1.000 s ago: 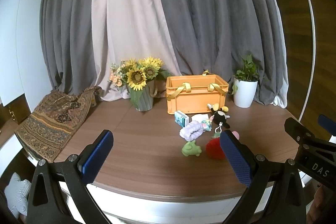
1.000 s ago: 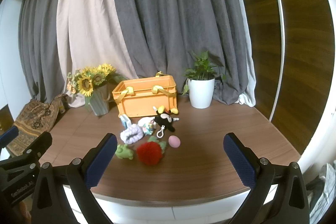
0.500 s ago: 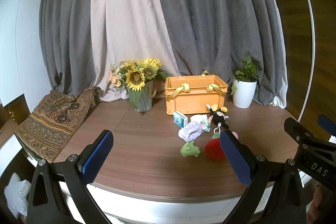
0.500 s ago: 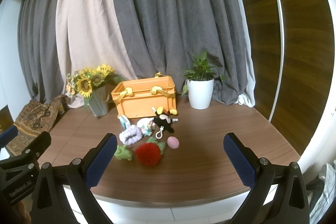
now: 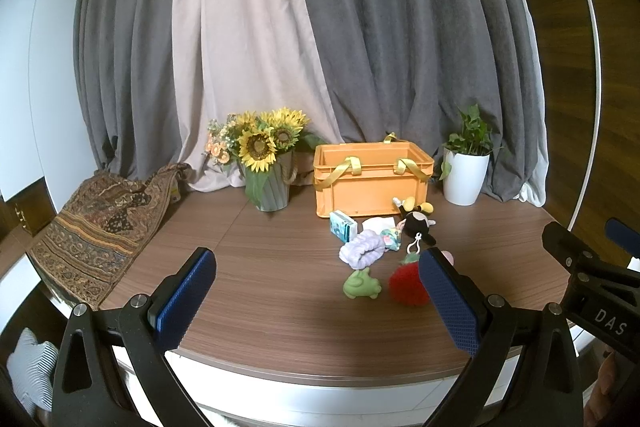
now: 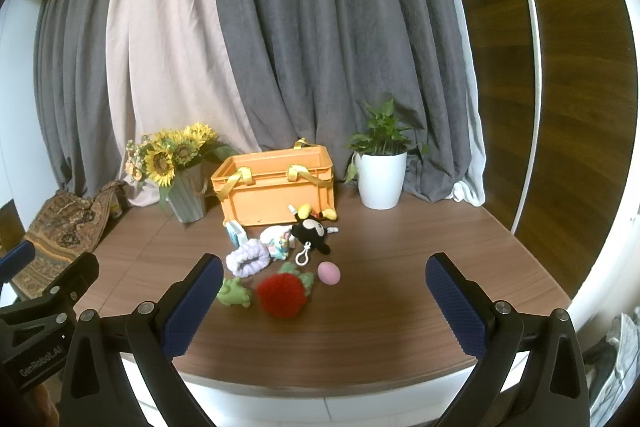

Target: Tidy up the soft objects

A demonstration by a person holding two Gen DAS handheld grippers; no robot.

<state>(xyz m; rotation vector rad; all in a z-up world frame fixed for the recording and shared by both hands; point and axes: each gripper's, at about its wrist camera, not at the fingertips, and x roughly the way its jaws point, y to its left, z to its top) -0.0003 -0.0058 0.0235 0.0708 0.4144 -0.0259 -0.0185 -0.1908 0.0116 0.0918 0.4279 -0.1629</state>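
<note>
Left wrist view, pink ball (image 6: pixel 329 272) hidden behind left claw (image 5: pixel 320 293) pad, both claws spread apart, empty

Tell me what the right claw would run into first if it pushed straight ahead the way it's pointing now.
Probably the red fuzzy ball, lying just left of the centre line of the open right claw, with the pink ball close behind. Depth is unclear, and if the claw stays above the table it may pass over them.

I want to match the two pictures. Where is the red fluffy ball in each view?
Left wrist view: the red fluffy ball is right of centre, partly hidden by the right blue pad.
Right wrist view: the ball is just left of centre, fully visible.
Shared landmark: the orange crate stands behind the toys.
</note>
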